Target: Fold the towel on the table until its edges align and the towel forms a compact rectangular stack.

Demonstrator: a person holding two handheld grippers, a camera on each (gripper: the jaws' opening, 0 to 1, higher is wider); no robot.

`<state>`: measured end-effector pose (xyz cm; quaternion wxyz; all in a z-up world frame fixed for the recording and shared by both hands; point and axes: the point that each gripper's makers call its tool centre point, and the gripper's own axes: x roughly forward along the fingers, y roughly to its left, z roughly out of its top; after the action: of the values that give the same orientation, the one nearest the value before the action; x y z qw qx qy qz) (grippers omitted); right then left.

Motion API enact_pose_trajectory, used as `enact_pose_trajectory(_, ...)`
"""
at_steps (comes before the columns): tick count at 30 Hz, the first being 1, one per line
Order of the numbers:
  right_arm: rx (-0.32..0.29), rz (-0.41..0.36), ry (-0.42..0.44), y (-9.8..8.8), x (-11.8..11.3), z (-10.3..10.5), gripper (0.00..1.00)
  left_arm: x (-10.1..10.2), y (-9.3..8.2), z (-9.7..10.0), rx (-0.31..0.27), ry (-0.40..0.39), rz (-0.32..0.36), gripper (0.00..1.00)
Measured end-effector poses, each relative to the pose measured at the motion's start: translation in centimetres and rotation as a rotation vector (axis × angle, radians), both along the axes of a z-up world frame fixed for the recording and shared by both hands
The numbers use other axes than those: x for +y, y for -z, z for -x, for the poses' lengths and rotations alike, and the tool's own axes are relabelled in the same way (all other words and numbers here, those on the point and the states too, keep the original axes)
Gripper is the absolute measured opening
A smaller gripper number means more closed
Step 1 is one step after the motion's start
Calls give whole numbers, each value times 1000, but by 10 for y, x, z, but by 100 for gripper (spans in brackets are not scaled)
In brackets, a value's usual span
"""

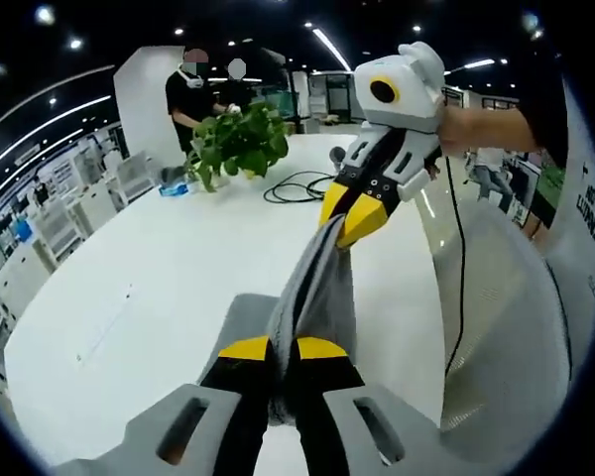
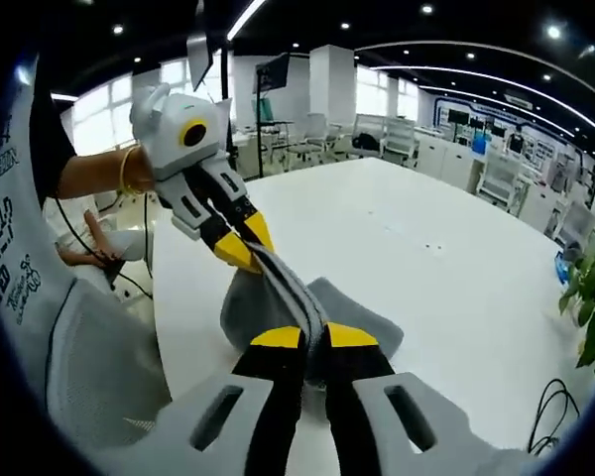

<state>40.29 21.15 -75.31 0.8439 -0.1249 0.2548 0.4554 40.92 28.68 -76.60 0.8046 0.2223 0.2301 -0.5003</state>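
The towel (image 1: 312,288) is held off the table (image 1: 159,288) between the two grippers, stretched into a taut grey band. In the left gripper view, the left gripper (image 1: 283,349) is clenched on one end of the cloth, which bunches between its yellow-tipped jaws, and the right gripper (image 1: 352,223) is seen beyond it, pinching the far end. In the right gripper view the same thing is shown from the other side: the right gripper (image 2: 314,337) is closed on the towel (image 2: 288,288), and the left gripper (image 2: 246,250) is closed on the opposite end. Below the stretched band, the rest of the cloth is seen sagging in a loose grey heap that appears to rest on the table (image 2: 426,258), near its edge.

The step in hand is judged to be a lift and spread: one edge has been gripped at two points and pulled straight, so that a fold can be laid. No neat rectangle is formed yet; the task is judged to be at an early or middle stage.

For the next move, the held edge would have to be carried over the sagging part and lowered so that edge meets edge, with tension kept even between the grippers. Both grips should be kept until the cloth lies flat. Care is called for near the table edge, where cloth could slip off.

A potted plant (image 1: 240,141) and a black cable (image 1: 297,186) lie well apart from the towel, and people stand behind the plant.
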Motion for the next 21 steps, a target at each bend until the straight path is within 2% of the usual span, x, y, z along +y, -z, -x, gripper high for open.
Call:
enact_pose_trajectory(4,41,-28,44,16,0,-19,5,0,20,-19,39,-40,3,7)
enact_pose_trajectory(8,56,-18,54,33,2,-37,5,1,38,-35,60,-62,-11,8)
enact_pose_trajectory(17,139,20,77,84,8,-69,5,7,87,-59,153,-130,-49,8)
enact_pose_trajectory(21,171,8,110,98,6,-77,6,8,103,-67,170,-161,-52,10)
